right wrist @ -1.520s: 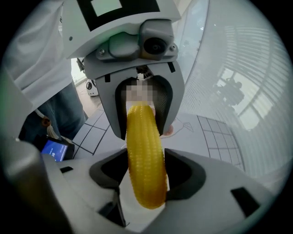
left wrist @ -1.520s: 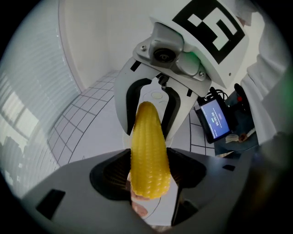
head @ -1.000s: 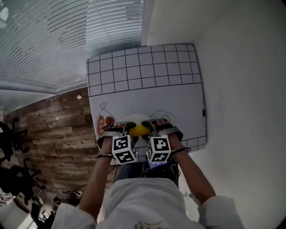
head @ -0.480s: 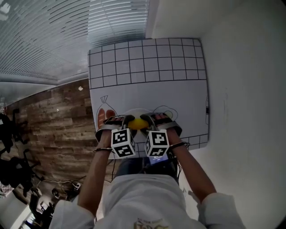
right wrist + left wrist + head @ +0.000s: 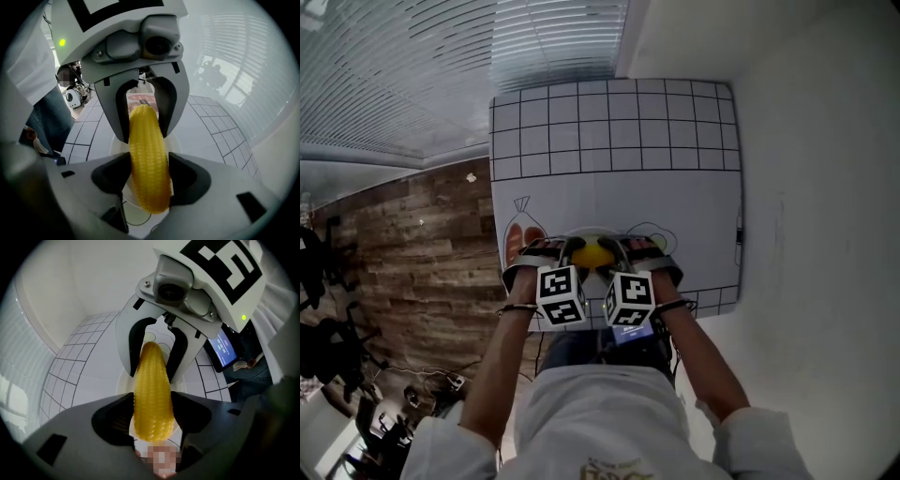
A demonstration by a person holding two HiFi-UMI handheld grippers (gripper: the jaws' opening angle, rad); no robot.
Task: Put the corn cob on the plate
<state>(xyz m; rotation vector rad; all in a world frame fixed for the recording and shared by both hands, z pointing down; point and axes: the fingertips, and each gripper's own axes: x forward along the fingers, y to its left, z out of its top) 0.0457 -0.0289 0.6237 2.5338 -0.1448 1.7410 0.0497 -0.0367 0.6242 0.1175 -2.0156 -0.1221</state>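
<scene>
Clamping the corn cob in both my left gripper and right gripper over the plate; an uneven release could roll it off.

Yellow corn cob; white plate; blk-grid white mat.

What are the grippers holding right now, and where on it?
The corn cob, carried by both grippers: the left gripper clamps one end, and the right gripper clamps the opposite end.
</scene>
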